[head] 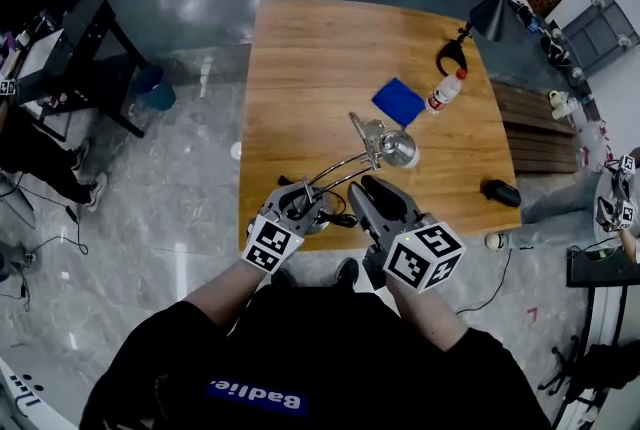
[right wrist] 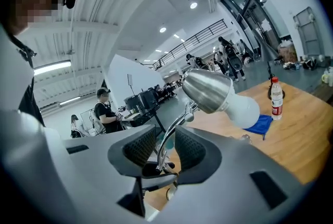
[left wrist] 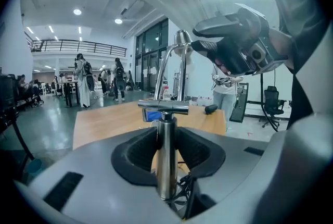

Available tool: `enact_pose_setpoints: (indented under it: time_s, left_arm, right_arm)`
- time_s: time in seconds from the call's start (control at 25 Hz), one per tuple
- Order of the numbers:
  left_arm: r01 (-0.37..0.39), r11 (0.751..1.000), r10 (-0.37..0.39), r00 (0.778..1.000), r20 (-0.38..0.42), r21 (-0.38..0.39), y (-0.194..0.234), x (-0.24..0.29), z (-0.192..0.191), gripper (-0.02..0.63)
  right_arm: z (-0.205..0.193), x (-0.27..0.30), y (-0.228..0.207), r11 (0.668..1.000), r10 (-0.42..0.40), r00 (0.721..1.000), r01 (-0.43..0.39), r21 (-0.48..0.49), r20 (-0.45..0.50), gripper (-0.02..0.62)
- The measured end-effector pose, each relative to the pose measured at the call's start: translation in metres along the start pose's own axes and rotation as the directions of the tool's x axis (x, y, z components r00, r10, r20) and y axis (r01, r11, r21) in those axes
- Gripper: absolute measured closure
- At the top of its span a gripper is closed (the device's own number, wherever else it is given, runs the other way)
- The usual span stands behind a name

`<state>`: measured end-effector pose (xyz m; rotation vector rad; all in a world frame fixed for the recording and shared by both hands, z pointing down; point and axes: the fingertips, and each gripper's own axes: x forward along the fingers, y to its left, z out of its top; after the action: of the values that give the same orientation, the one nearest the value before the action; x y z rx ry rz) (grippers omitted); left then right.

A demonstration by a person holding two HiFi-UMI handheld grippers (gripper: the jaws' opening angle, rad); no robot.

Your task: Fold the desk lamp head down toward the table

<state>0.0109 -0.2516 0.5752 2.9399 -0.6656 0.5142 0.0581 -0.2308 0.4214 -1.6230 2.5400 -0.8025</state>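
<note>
- Chrome desk lamp (head: 375, 143) stands at the near edge of the light wooden table (head: 320, 48); its metal shade (right wrist: 208, 90) with white bulb (right wrist: 243, 108) is up off the tabletop.
- Left gripper (head: 303, 205) clamped on the lamp's upright post (left wrist: 166, 160), pads meeting it on both sides.
- Right gripper (head: 366, 190) released: jaws apart around the thin curved arm (right wrist: 170, 134), a gap either side.
- Farther right on the table: blue cloth (head: 399, 102), clear red-capped bottle (head: 446, 90).
</note>
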Motion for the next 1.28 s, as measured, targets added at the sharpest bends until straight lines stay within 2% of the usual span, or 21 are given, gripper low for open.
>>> enact_pose_setpoints:
  time_s: [0.24, 0.84, 1.04, 1.12, 1.28]
  left_arm:
    - [0.006, 1.000, -0.006, 1.000, 0.002, -0.021, 0.000, 0.001, -0.002, 0.477]
    - [-0.011, 1.000, 0.011, 1.000, -0.014, -0.020, 0.000, 0.001, -0.002, 0.477]
    - [-0.013, 1.000, 0.012, 1.000, -0.015, -0.010, -0.001, 0.001, -0.003, 0.477]
    - [-0.014, 1.000, 0.014, 1.000, -0.012, -0.007, -0.001, 0.001, -0.002, 0.477]
    - [-0.020, 1.000, 0.020, 1.000, -0.005, -0.016, -0.001, 0.002, -0.002, 0.477]
  right_arm:
    - [0.004, 0.004, -0.007, 0.996, -0.021, 1.000, 0.020, 0.091, 0.018, 0.495]
    - [-0.001, 0.005, -0.019, 0.972, -0.026, 0.999, 0.021, 0.236, 0.020, 0.497]
    - [0.001, 0.014, -0.021, 0.966, -0.015, 1.000, 0.008, 0.259, 0.024, 0.499]
    - [0.002, 0.016, -0.022, 0.962, -0.003, 1.000, -0.005, 0.274, 0.029, 0.525]
    - [0.002, 0.015, -0.023, 0.936, 0.051, 0.997, -0.068, 0.345, 0.059, 0.545]
